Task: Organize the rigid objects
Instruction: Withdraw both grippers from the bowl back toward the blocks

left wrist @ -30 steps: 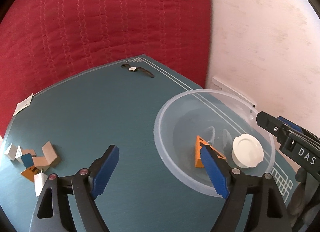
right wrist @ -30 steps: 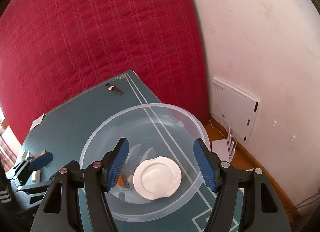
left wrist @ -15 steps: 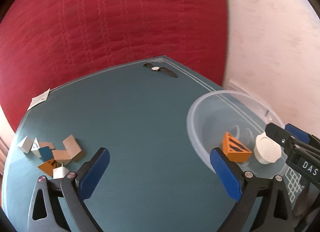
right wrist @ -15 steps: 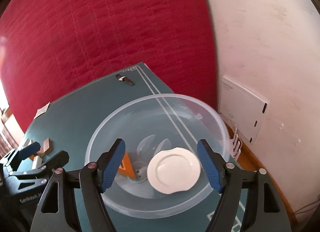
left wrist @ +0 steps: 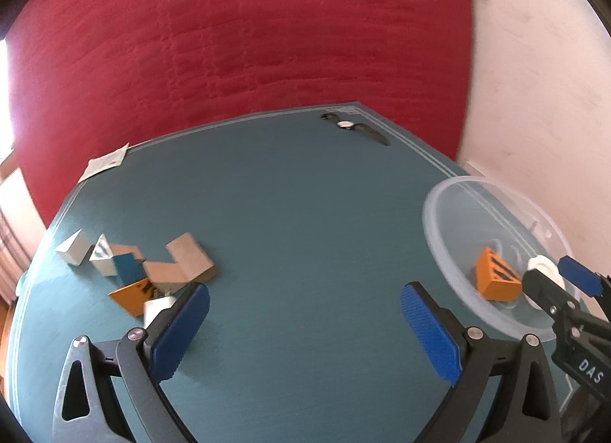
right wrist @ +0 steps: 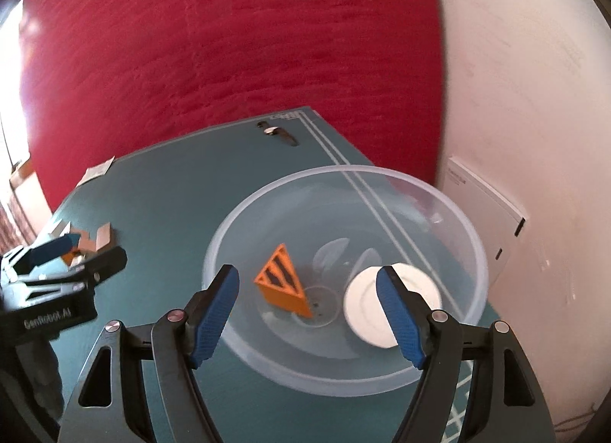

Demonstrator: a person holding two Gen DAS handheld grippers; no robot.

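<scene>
Left wrist view: right gripper (left wrist: 550, 282) partly hides white lid (left wrist: 541, 266).

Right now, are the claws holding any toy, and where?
No. The left claw and right claw are both open and empty; the orange wedge lies loose in the bowl.

Orange wedge (right wrist: 283, 282) black-striped, disc (right wrist: 382, 305) apparently white, mat (left wrist: 305, 214) teal.
</scene>
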